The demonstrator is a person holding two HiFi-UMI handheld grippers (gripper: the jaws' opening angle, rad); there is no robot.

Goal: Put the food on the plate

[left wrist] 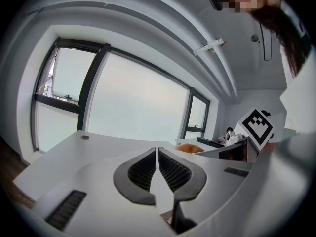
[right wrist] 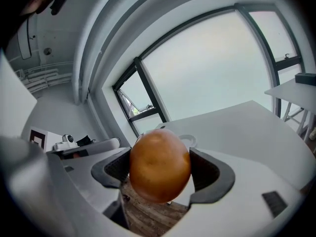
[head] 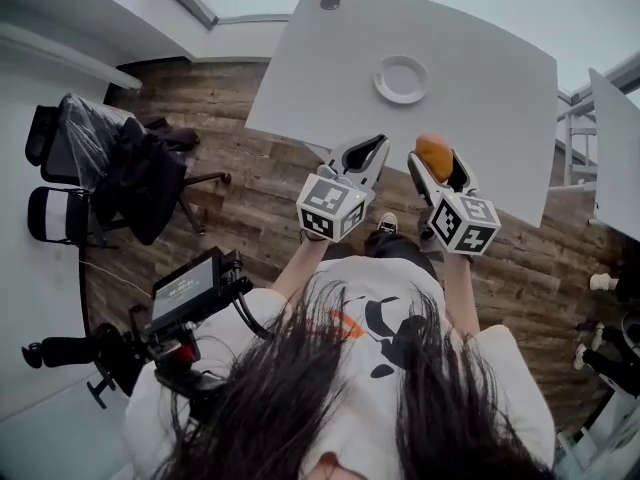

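An orange-brown bun [right wrist: 160,165] sits clamped between the jaws of my right gripper [right wrist: 160,168]; in the head view the bun [head: 434,157] is held at the near edge of the white table [head: 470,88], in my right gripper [head: 436,161]. A small white plate [head: 401,79] rests on that table, beyond the bun, and its rim [right wrist: 189,140] peeks out behind the bun. My left gripper [head: 368,155] is beside the right one, over the table's near edge. Its jaws [left wrist: 157,167] are pressed together with nothing between them. The bun [left wrist: 189,147] shows to its right.
A dark office chair [head: 130,173] draped with a jacket stands on the wooden floor [head: 230,208] to the left. A second white table [head: 618,158] lies at the right edge. A round grommet [head: 329,3] sits in the main table's far corner.
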